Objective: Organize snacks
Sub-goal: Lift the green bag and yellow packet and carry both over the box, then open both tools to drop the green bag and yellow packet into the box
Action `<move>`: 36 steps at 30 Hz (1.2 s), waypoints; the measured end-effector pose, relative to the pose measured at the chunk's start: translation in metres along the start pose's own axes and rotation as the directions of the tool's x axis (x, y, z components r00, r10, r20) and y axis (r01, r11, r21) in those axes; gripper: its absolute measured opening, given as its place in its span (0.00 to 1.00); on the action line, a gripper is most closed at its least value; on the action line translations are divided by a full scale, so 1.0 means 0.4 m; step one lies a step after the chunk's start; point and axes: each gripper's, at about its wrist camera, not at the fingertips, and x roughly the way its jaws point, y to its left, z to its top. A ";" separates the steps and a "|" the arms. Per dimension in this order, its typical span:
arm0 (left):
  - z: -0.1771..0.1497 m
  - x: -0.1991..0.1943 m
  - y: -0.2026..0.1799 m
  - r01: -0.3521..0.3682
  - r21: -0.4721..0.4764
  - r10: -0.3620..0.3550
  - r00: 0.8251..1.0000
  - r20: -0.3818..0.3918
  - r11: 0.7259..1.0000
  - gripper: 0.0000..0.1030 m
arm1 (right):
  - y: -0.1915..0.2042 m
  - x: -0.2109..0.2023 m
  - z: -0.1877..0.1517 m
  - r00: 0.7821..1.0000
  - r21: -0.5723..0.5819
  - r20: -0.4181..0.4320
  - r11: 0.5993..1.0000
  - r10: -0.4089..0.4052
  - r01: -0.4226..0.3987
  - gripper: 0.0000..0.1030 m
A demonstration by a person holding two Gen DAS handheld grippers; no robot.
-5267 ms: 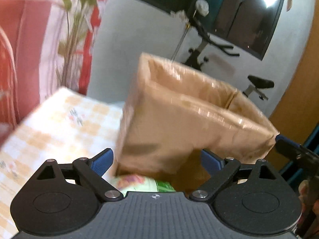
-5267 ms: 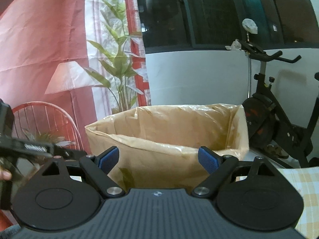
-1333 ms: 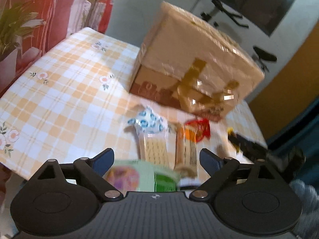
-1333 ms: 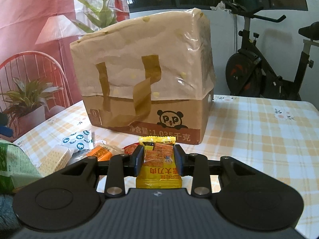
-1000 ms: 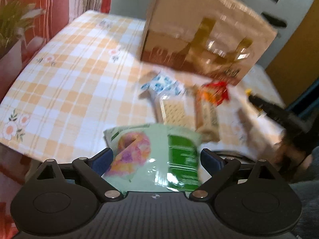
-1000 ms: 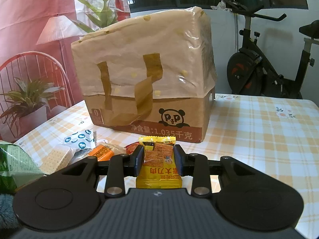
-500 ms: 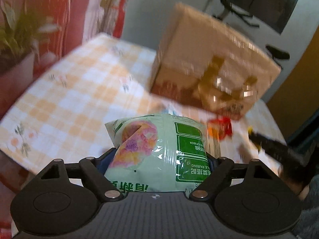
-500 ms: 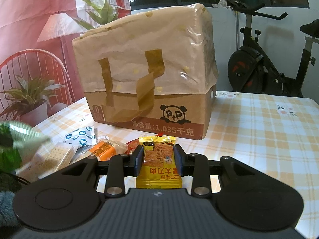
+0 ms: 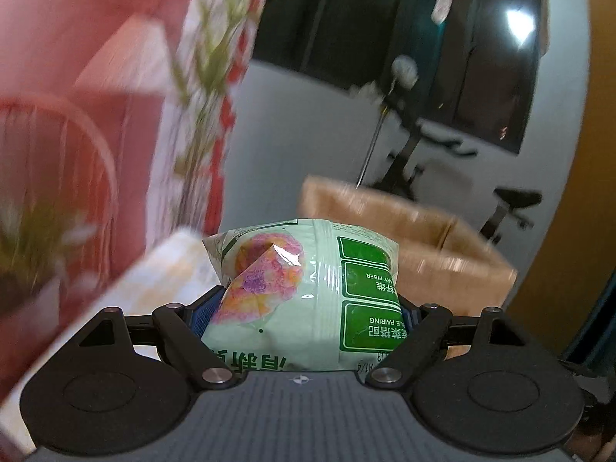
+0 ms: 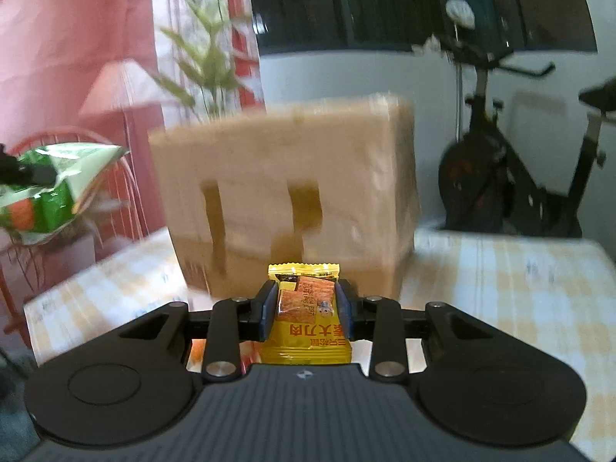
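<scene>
**Helper:** What do you see up close?

**Me:** My left gripper (image 9: 308, 310) is squeezing a big green snack bag (image 9: 304, 296). The bag is puffy, with a pink and orange picture on it and green boxes with writing. It sits between the 2 blue pads and sticks up above them. My right gripper (image 10: 306, 310) is pinched tight on a small yellow snack packet (image 10: 306, 315). The packet stands up between the fingers, and its crinkly top edge pokes out above them.

**Helper:** And a bit farther out?

**Me:** From the right camera I see the checked tablecloth (image 10: 508, 292) under my gripper. The big brown box (image 10: 285, 196) stands on it, just behind the yellow packet. It has plastic over it and 2 brown tape strips down the front. The green bag also shows at the left edge, held up in the air (image 10: 50, 196). From the left camera the box top is open (image 9: 404, 231), behind the green bag.

**Helper:** What is far back?

**Me:** An exercise bike (image 10: 512, 177) stands behind the table by a white wall. A red curtain with leaves (image 10: 77, 38) hangs on the left. It all looks blurry.
</scene>
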 end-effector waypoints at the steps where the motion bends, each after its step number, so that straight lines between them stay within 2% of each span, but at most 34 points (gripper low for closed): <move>1: 0.023 0.007 -0.012 0.012 0.007 -0.012 1.000 0.018 1.000 0.84 | 0.003 -0.005 0.024 1.000 -0.009 0.026 1.000 0.006 -0.006 0.34; 7: 0.139 0.083 -0.093 0.095 0.049 -0.099 0.992 0.074 0.994 0.84 | 0.019 -0.002 0.183 0.987 -0.095 0.151 0.995 0.047 -0.032 0.34; 11: 0.188 0.188 -0.143 0.143 0.055 -0.145 0.989 0.032 0.988 0.84 | 0.012 0.045 0.271 0.984 -0.134 0.173 0.991 0.045 -0.021 0.34; 14: 0.208 0.281 -0.169 0.155 0.045 -0.153 0.988 -0.028 0.987 0.84 | 0.002 0.103 0.321 0.989 -0.163 0.147 0.987 0.023 0.001 0.34; 18: 0.229 0.406 -0.179 0.145 0.040 -0.142 0.986 -0.086 0.989 0.85 | -0.016 0.210 0.383 0.998 -0.180 0.060 0.983 -0.014 0.024 0.34; 22: 0.224 0.504 -0.220 0.117 0.146 -0.095 0.984 -0.149 0.982 0.86 | -0.027 0.297 0.420 0.998 -0.180 0.004 0.982 -0.060 0.059 0.36; 24: 0.216 0.534 -0.224 0.093 0.177 -0.065 0.986 -0.156 0.980 0.87 | -0.029 0.329 0.424 0.996 -0.175 -0.018 0.981 -0.084 0.079 0.38; 26: 0.220 0.543 -0.213 0.075 0.183 -0.050 0.989 -0.139 0.980 0.87 | -0.031 0.349 0.423 0.993 -0.168 -0.027 0.980 -0.113 0.107 0.51; 27: 0.224 0.543 -0.206 0.072 0.176 -0.049 0.991 -0.128 0.982 0.88 | -0.037 0.348 0.419 0.993 -0.159 -0.029 0.981 -0.113 0.107 0.53; 32: 0.255 0.514 -0.172 0.073 0.136 -0.059 0.993 -0.107 0.988 0.90 | -0.045 0.330 0.412 0.996 -0.115 -0.030 0.990 -0.083 0.079 0.53; 36: 0.246 0.459 -0.136 0.127 0.073 -0.120 0.988 -0.100 0.989 0.89 | -0.041 0.292 0.410 0.998 -0.094 -0.016 0.994 -0.058 0.056 0.53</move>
